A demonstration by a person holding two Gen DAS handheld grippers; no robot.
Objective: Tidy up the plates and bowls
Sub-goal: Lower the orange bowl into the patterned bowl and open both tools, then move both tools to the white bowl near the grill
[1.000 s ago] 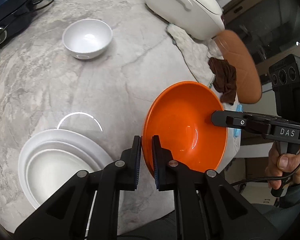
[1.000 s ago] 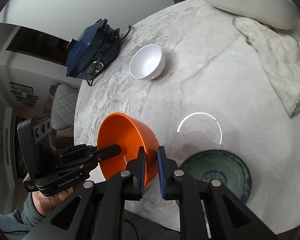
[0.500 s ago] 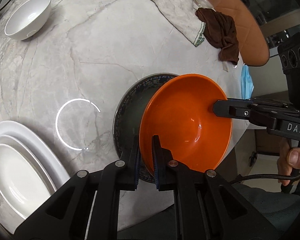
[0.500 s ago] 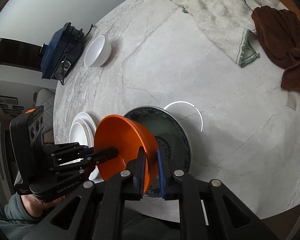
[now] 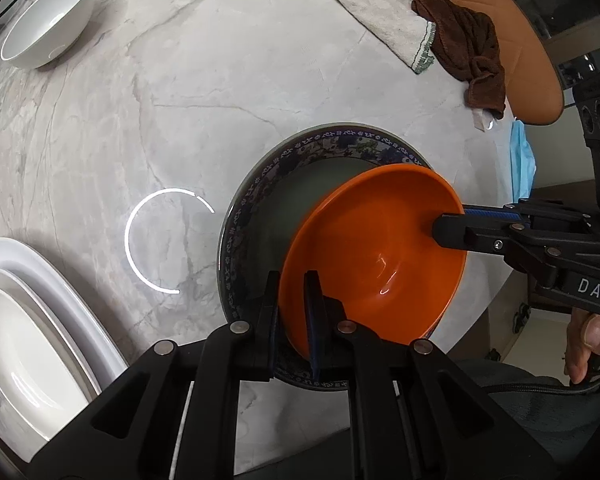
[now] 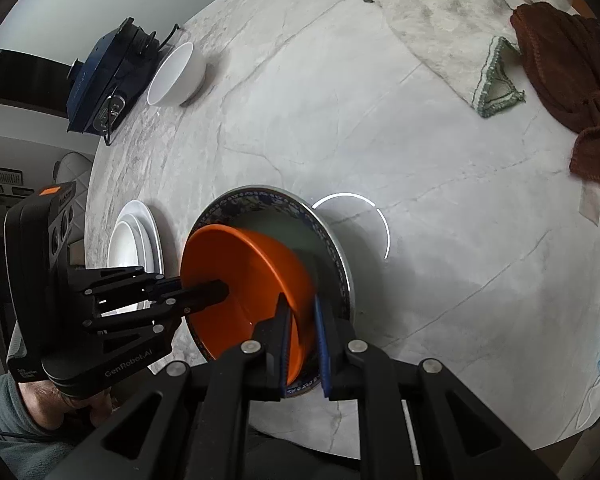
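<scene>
An orange bowl [image 5: 376,256] [image 6: 248,276] sits tilted inside a blue-patterned plate [image 5: 260,200] [image 6: 332,236] at the near table edge. My left gripper [image 5: 294,292] [image 6: 220,290] straddles the bowl's near rim, one finger inside and one outside, with a small gap to the rim. My right gripper [image 6: 302,316] [image 5: 446,224] straddles the opposite rim, its jaws slightly apart. A white bowl [image 5: 46,20] [image 6: 176,76] stands far left. Stacked white plates [image 5: 24,344] [image 6: 134,236] lie at the left.
A white towel [image 5: 380,4] [image 6: 432,20] and a brown cloth [image 5: 468,52] [image 6: 568,76] lie at the far right. A dark blue appliance [image 6: 104,76] sits beyond the white bowl. A blue face mask [image 5: 522,164] hangs at the right table edge.
Both grippers carried the orange bowl rightward and lowered it into the patterned plate. The jaws of both grippers have eased apart on the rim.
</scene>
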